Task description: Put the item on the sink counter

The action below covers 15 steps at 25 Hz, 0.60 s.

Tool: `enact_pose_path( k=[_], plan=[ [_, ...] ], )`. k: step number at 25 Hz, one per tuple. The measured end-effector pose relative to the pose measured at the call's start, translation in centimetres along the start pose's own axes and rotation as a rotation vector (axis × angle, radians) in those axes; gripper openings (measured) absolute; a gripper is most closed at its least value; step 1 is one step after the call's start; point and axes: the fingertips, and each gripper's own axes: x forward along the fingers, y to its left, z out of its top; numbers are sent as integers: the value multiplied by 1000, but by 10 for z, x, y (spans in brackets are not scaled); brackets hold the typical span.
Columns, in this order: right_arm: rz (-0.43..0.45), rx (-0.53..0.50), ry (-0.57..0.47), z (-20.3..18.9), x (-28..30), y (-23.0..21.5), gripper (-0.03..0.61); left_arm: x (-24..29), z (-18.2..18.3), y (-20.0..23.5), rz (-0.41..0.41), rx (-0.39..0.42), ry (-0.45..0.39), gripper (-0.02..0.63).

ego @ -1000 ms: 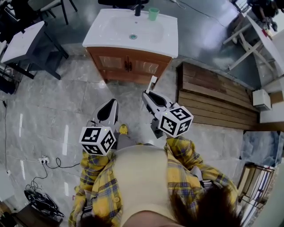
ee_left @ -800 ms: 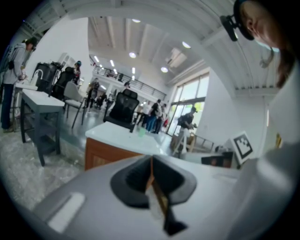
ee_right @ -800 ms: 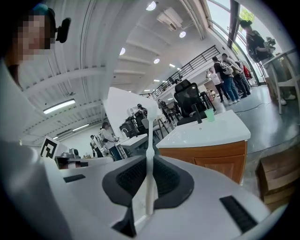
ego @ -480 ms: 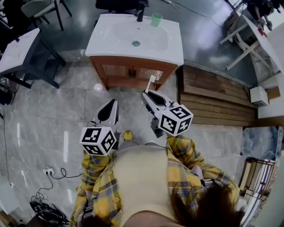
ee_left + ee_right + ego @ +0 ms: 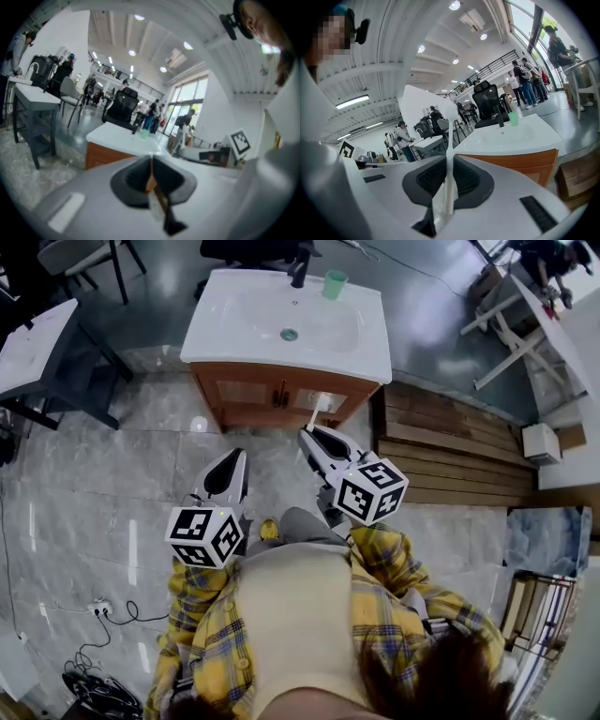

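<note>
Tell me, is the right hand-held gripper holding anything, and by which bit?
Yes. The right hand-held gripper pinches a thin white item by its lower end; the top sticks out past the jaws.

The white sink surface [image 5: 373,334] carries a green cup [image 5: 335,283], just beside the black faucet [image 5: 300,271] at its far edge.

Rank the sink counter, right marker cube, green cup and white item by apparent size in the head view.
1. sink counter
2. right marker cube, enlarged by nearness to the camera
3. green cup
4. white item, partly hidden in the jaws; close to the cup, so this order is unsure
</note>
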Motion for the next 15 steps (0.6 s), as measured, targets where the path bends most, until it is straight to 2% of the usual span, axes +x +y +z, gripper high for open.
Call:
enact_pose_path(
  k=[7, 15],
  plan=[
    [23, 3, -6, 18, 31, -19, 48, 27, 9, 17, 14, -1, 7, 15],
    [71, 8, 2, 50, 79, -63, 48, 90, 42, 40, 44, 10, -26, 15]
  ],
)
